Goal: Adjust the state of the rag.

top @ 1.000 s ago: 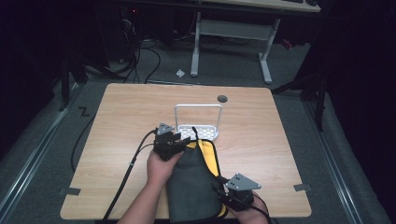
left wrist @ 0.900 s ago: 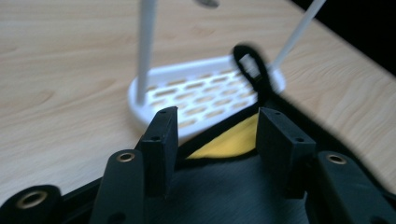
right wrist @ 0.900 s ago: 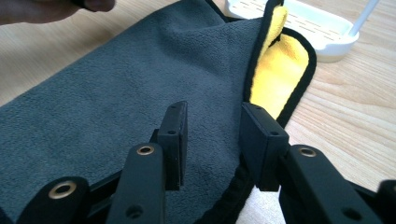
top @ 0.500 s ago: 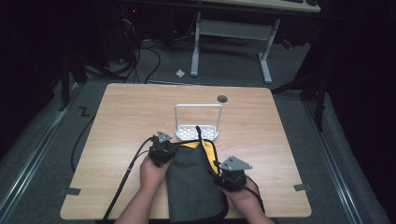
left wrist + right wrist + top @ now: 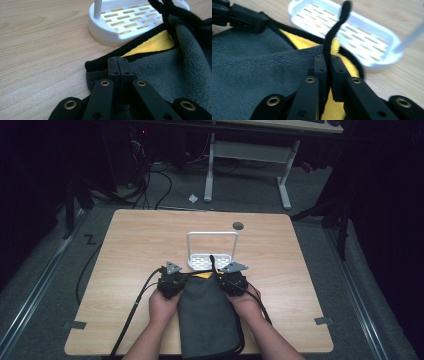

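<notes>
Two grippers pinch the grey fleece towel with yellow lining [image 5: 207, 315]: left gripper [image 5: 117, 65] on its 10 o'clock corner; right gripper [image 5: 327, 65] on a thin black edge at 2 o'clock; that thin hold may slip when lifting.

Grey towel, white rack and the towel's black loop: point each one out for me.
grey towel [image 5: 207, 315]: high view, middle of the grey face.
white rack [image 5: 202, 263]: high view, slotted base.
black loop [image 5: 332, 37]: right gripper view, mid-length of the cord.

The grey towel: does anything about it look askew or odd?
Yes. The grey towel lies with its far edge on the base of the white rack, and its black hanging loop sticks up beside the right tongs.
</notes>
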### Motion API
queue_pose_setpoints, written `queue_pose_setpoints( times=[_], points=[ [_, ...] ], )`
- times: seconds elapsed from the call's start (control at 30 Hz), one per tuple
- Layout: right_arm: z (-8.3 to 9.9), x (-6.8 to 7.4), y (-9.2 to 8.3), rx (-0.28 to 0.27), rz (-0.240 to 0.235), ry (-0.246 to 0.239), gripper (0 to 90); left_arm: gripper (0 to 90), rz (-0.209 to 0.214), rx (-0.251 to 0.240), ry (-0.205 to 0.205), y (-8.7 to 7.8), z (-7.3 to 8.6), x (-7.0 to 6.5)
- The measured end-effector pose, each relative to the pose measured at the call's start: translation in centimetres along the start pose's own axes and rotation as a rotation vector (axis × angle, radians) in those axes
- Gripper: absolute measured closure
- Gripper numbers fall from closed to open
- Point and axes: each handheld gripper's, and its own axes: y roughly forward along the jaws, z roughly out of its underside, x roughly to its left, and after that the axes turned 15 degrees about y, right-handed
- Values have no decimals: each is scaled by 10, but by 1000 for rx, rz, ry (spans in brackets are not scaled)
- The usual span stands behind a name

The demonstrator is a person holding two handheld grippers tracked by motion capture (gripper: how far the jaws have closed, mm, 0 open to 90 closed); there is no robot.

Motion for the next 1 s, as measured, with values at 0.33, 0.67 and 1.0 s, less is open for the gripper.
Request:
queue_pose_setpoints(
  times=[0.33, 0.67, 1.0],
  points=[
    [19, -38, -6, 9, 28, 86, 775, 898, -29, -32, -52, -6, 2, 4],
    [12, -42, 1, -1, 2, 140, 630, 592, 22, -16, -33, -25, 11, -8],
    [30, -34, -9, 28, -11, 100, 645, 586, -2, 50, 76, -31, 21, -26]
  ],
)
